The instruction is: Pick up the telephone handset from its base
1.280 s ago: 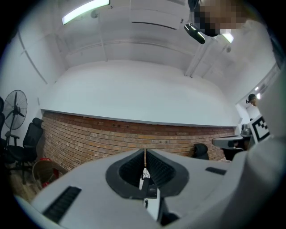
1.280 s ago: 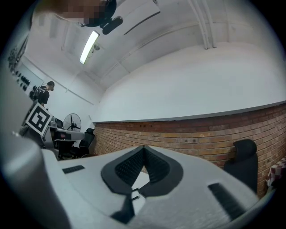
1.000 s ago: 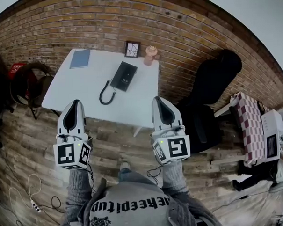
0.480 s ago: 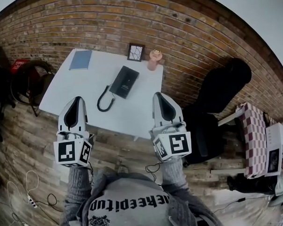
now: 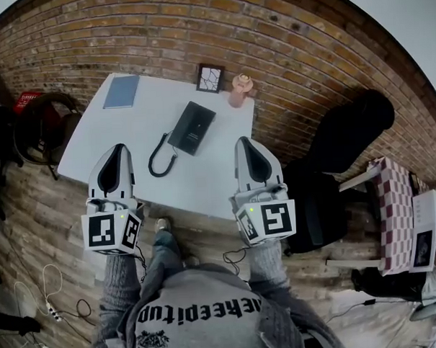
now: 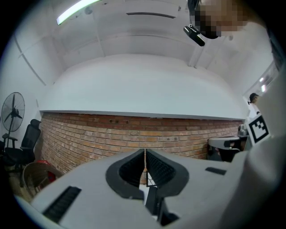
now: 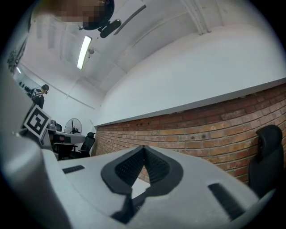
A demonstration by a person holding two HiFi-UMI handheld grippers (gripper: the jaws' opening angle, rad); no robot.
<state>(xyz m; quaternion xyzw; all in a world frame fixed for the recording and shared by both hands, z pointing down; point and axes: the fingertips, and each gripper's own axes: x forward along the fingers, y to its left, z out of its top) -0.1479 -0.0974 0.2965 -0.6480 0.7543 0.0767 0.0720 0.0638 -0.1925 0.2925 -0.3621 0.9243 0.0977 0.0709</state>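
A black telephone (image 5: 191,127) lies on the white table (image 5: 108,127), its handset resting on the base, with a coiled black cord (image 5: 158,152) trailing toward the near edge. My left gripper (image 5: 119,148) hovers over the table's near left part, short of the cord and left of it. At the near right edge is my right gripper (image 5: 243,140), to the right of the phone and nearer to me. Both point at the brick wall and are shut with nothing in them, as their own views show: left gripper (image 6: 145,152), right gripper (image 7: 143,148).
A blue notebook (image 5: 120,91), a small picture frame (image 5: 210,77) and a pink figurine (image 5: 239,89) stand along the table's far edge. A black office chair (image 5: 346,139) is at the right, a round chair (image 5: 46,127) at the left. Cables (image 5: 51,314) lie on the wooden floor.
The person has stepped toward the table. Both grippers have moved forward together and now reach over its near edge. Their jaws stayed shut.
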